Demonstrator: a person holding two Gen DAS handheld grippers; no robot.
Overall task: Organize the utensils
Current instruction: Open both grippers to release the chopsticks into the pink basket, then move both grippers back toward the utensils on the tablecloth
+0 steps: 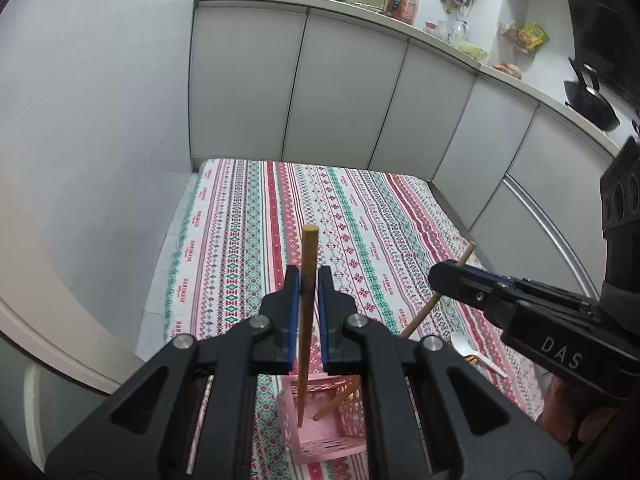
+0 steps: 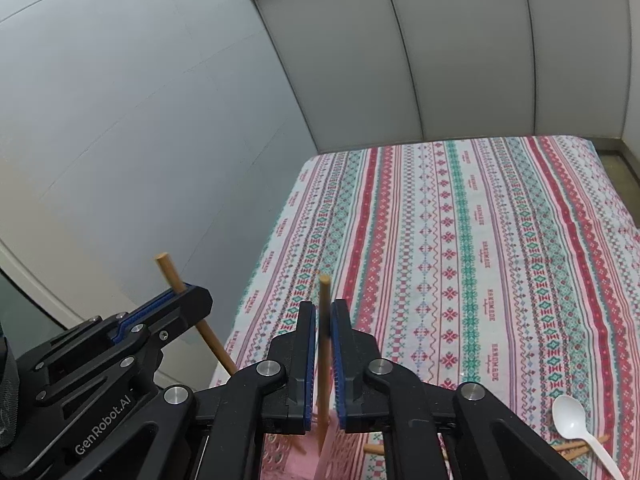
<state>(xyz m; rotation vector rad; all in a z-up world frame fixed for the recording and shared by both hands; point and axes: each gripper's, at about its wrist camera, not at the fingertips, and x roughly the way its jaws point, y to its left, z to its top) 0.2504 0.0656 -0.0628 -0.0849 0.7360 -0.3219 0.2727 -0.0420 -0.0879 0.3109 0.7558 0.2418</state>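
Left gripper (image 1: 309, 276): blue pads drawn in close on a wooden chopstick (image 1: 310, 248), pinching it. The stick stood nearly upright, its blunt top above the fingertips and its lower end down inside the pink basket (image 1: 352, 412), touching or near the floor.

Right gripper (image 2: 323, 308): a second chopstick (image 2: 325, 292) sat between its pads. From its own camera the stick lay against one pad, with a thin strip of light beside the other. Could not tell whether the pads were pressing on it or merely standing alongside. The left camera showed this stick leaning, its top tilted away to the right. Its lower part ran down behind the left gripper, and what looked like the same stick came out slanting into the basket.

The two grippers were near each other, left beside right, both aimed downward over the basket.

The basket was lattice-walled, sat at the near edge of the striped tablecloth (image 2: 480, 240) and was partly hidden beneath both grippers.

A white plastic spoon (image 2: 568, 412) lay on the cloth to the right of the basket, bowl up. It rested across more wooden sticks (image 2: 576, 448); number unclear.

White cabinet doors (image 1: 340, 92) stood behind the table, with a cluttered counter (image 1: 400, 28) above.
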